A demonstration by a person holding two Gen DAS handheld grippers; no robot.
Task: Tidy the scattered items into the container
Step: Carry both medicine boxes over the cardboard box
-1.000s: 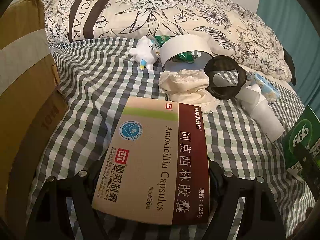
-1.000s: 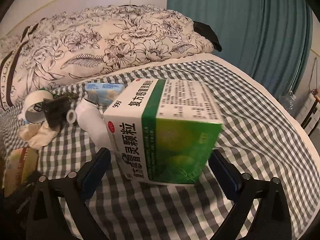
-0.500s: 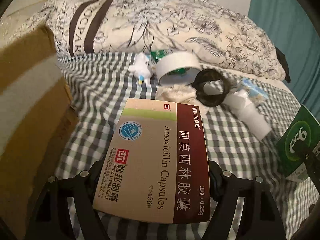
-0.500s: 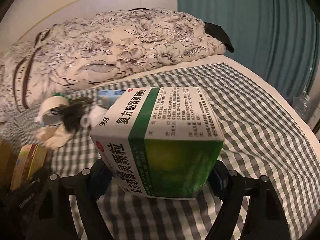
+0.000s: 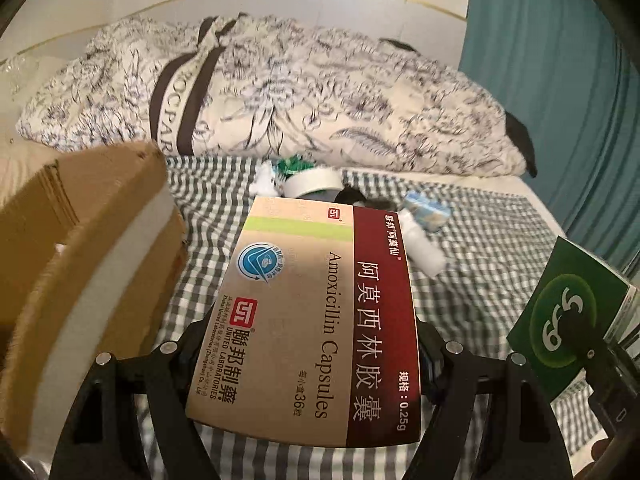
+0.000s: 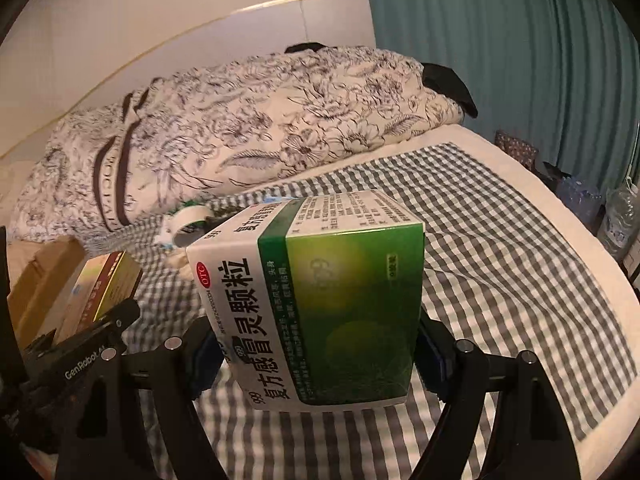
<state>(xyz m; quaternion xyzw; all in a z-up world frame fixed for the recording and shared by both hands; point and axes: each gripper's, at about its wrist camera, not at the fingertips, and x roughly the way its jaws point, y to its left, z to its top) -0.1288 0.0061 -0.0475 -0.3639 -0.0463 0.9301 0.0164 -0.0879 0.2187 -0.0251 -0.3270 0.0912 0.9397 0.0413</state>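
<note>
- Progress: two items are held aloft and none is seen inside the cardboard box [image 5: 80, 240]; its interior is not shown, so its contents cannot be told.
- Amoxicillin Capsules carton [image 5: 316, 320]: clamped flat by its two long edges in the left gripper [image 5: 308, 344], jaws closed on it; carried above the checked bed sheet [image 5: 500, 248], just right of the cardboard box wall.
- Green-and-white cold-granules box [image 6: 320, 320]: clamped across its side faces in the right gripper [image 6: 316, 356], jaws closed on it, held well above the sheet, to the right of the left gripper.
- Left on the bed: tape roll [image 5: 314, 182], small white toy [image 5: 264, 182], white bottle [image 5: 424, 244], blue-and-white packet [image 5: 426, 210], a dark item beside them too blurred to name; all clustered near the floral pillow [image 5: 304, 92].
- Pose: both grippers are held roughly level and pointed toward the pillow.
- Judgement: task at an early-to-middle stage; both cartons are yet to be deposited.
</note>
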